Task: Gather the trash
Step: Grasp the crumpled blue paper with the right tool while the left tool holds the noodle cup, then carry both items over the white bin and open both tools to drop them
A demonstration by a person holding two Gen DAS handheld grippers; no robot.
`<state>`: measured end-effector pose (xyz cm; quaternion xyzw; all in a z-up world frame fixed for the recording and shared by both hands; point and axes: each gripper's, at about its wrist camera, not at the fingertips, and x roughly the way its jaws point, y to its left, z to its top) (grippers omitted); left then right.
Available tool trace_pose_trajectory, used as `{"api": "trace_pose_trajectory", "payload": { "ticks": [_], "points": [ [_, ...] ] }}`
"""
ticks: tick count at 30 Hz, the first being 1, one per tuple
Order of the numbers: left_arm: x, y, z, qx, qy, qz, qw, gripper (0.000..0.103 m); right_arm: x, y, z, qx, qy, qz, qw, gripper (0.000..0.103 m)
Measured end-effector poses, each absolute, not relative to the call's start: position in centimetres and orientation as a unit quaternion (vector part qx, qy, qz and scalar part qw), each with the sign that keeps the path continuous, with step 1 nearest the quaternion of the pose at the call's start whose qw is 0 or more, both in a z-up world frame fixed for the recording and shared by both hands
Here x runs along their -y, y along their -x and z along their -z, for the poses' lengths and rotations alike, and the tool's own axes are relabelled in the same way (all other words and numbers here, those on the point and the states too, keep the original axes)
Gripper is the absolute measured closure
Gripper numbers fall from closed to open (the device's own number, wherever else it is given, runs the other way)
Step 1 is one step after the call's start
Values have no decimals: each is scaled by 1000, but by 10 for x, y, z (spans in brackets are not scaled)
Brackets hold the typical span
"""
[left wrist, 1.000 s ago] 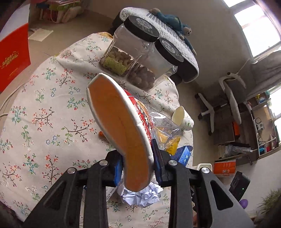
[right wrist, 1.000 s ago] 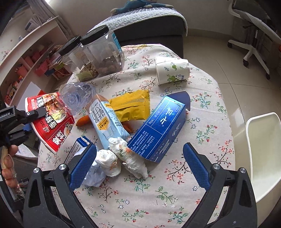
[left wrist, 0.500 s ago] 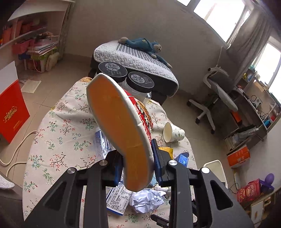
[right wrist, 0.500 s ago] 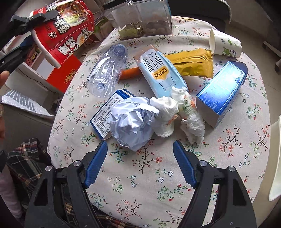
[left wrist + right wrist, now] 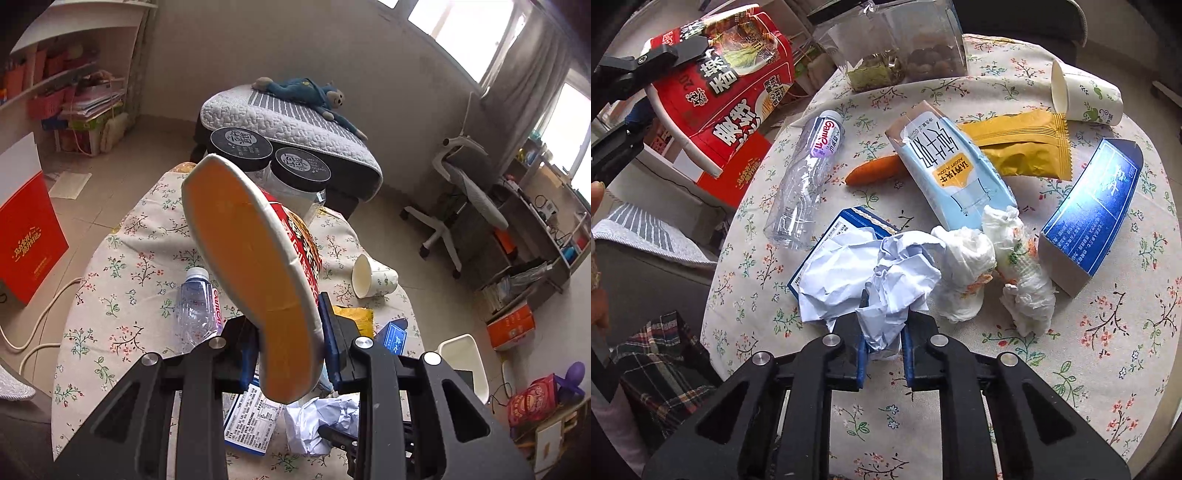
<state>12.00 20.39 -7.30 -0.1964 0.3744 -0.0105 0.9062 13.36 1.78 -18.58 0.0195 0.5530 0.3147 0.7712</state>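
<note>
At the centre of the left wrist view, your left gripper (image 5: 290, 347) is clamped on the rim of the red instant-noodle cup (image 5: 255, 266), with one blue pad on either side of the wall. The cup's long axis runs from the pads toward the upper left of the frame, its orange inside facing the camera, and it hangs above the floral tablecloth (image 5: 122, 266) without touching it. In the right wrist view the same cup (image 5: 727, 88) sits in the upper left, out past the table's left edge.

At the lower centre of the right wrist view, your right gripper (image 5: 882, 350) has closed on the crumpled white paper ball (image 5: 875, 280); the pads pinch its near end while the bulk spreads up and left over a flat blue-and-white box (image 5: 849, 225). Just right of the ball lie two tissue wads (image 5: 964, 266), touching each other.

Above them a light blue milk carton (image 5: 951, 166) points toward the upper left, overlapping an orange carrot (image 5: 873, 174) and a yellow wrapper (image 5: 1019, 146). A clear plastic bottle (image 5: 807, 177) lies at the left, cap toward the top. A dark blue carton (image 5: 1095, 214) lies at the right, and a paper cup (image 5: 1086, 98) is tipped over in the upper right near the table edge. The cloth is bare along the bottom and lower right.
</note>
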Motion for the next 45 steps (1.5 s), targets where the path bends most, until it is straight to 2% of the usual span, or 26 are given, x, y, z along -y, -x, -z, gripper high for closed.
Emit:
{"api": "trace_pose_trajectory", "payload": {
  "ticks": [19, 34, 45],
  "points": [
    [-167, -129, 68, -351, 188, 31, 917, 73, 76, -155, 100, -420, -73, -243, 871, 90],
    [-101, -137, 61, -323, 149, 76, 931, 73, 149, -144, 68, -319, -54, -123, 938, 89],
    [-63, -146, 66, -330, 133, 112, 928, 73, 211, -142, 66, -294, -35, -10, 955, 89]
  ]
}}
